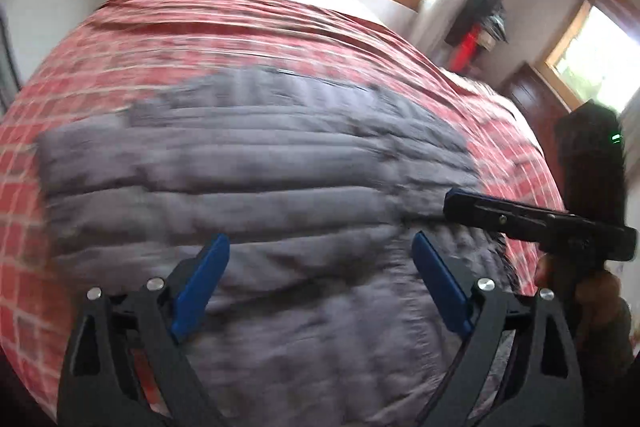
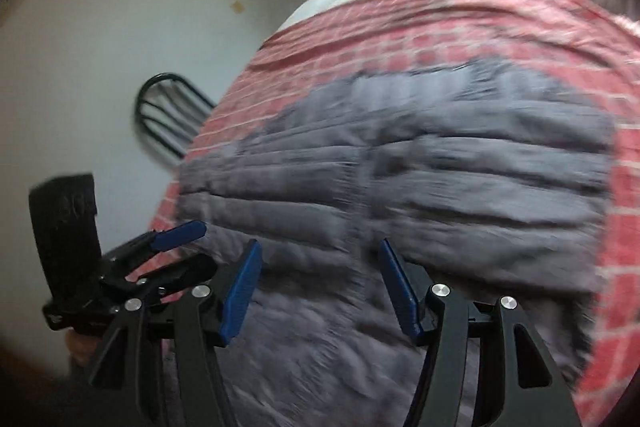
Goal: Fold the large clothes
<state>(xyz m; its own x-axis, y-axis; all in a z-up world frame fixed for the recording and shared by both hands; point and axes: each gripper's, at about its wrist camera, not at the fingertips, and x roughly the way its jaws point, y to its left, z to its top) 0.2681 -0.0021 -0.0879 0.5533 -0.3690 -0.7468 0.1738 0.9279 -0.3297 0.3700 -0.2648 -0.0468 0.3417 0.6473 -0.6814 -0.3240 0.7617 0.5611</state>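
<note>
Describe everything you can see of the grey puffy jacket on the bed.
The grey jacket is quilted in horizontal padded channels, with a centre seam or zip running down it. It lies spread flat on the red checked bedspread, its near end crumpled. Both tongs, left and right, are open with nothing between them. Motion blur hides finer detail.

Left tongs (image 1: 320, 247) and right tongs (image 2: 320, 255), black angular frames, blue finger pads (image 1: 200, 279), round silver screws

jacket (image 1: 256, 187): smeared by motion blur, lower part cut by bottom edge
bedspread (image 2: 360, 27): checks blurred
chair (image 2: 168, 115): half hidden behind bed
</note>
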